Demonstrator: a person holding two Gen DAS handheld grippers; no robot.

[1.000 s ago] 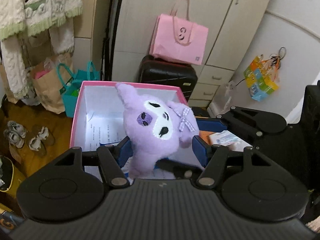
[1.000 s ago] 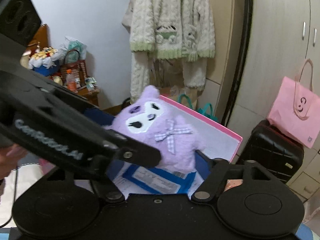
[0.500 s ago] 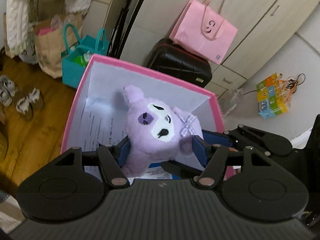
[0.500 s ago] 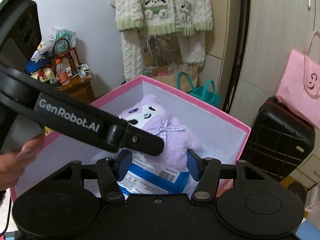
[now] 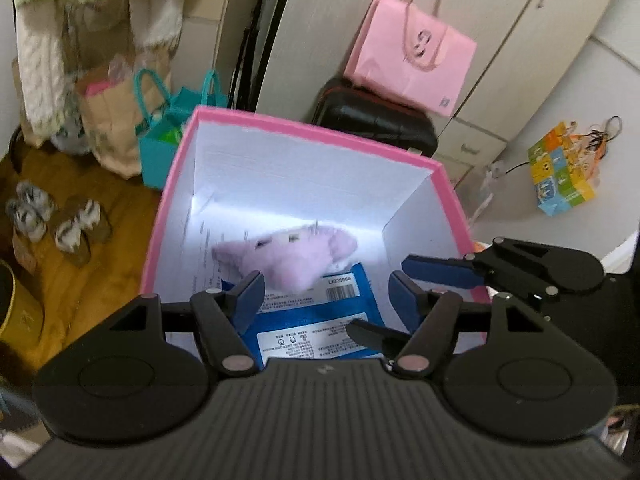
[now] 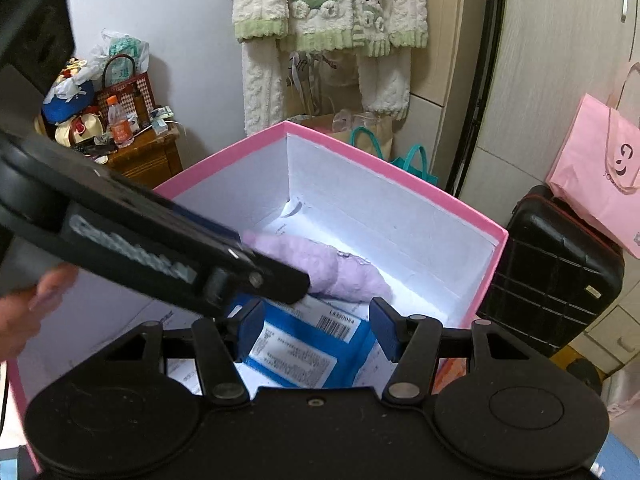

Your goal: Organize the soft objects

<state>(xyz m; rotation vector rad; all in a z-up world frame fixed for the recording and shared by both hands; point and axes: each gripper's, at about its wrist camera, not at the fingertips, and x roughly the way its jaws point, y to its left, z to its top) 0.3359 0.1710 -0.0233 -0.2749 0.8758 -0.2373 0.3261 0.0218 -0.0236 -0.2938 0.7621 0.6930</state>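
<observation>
A purple plush toy lies on its side inside the pink box, on white papers and the top edge of a blue packet. My left gripper hovers over the box with its jaws opening. The plush rests just beyond the pads and free of them. The right gripper's fingers reach in from the right. In the right wrist view my right gripper is open above the blue packet. There the left gripper crosses in front and hides part of the plush.
Behind the box stand a black suitcase with a pink bag on it, a teal bag and a brown paper bag. Slippers lie on the wooden floor. A person's hand holds the left gripper.
The plush was gripped upright between the left pads above the box. It now lies down inside the box, let go. Both grippers have sunk toward the box.
</observation>
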